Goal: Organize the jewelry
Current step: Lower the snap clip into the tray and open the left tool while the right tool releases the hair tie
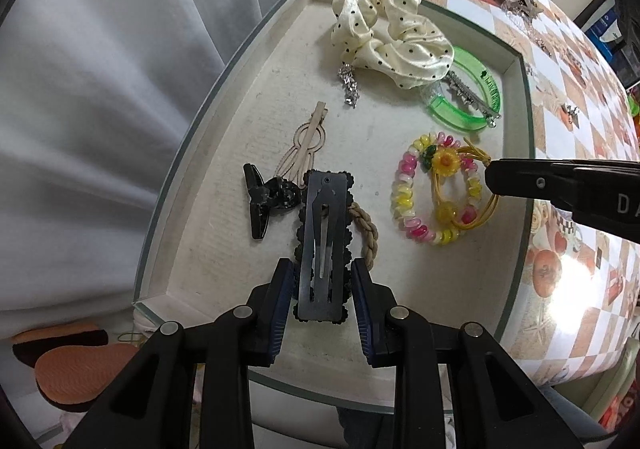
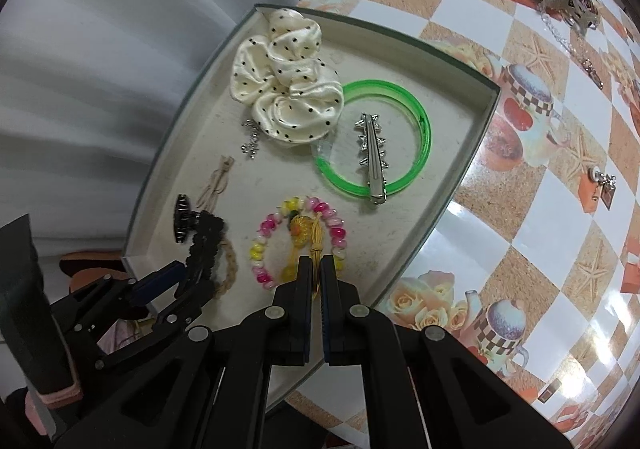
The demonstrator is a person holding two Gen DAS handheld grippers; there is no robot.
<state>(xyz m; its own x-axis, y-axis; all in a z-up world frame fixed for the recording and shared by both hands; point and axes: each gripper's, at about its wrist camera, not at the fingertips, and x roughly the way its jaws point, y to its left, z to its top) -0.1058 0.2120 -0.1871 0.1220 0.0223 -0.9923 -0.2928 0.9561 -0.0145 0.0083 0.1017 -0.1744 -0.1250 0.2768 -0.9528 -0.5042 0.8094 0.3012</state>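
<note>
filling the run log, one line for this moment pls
left gripper: shut on black snap clip | right gripper: shut on yellow hair tie | tray

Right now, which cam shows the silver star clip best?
Right wrist: the silver star clip lies in full view from above across the green bangle, stars visible. Left wrist sees it only edge-on, small, partly behind the scrunchie.

Bright; tablecloth (image 1: 568,273) glare; edges seemingly warped
</note>
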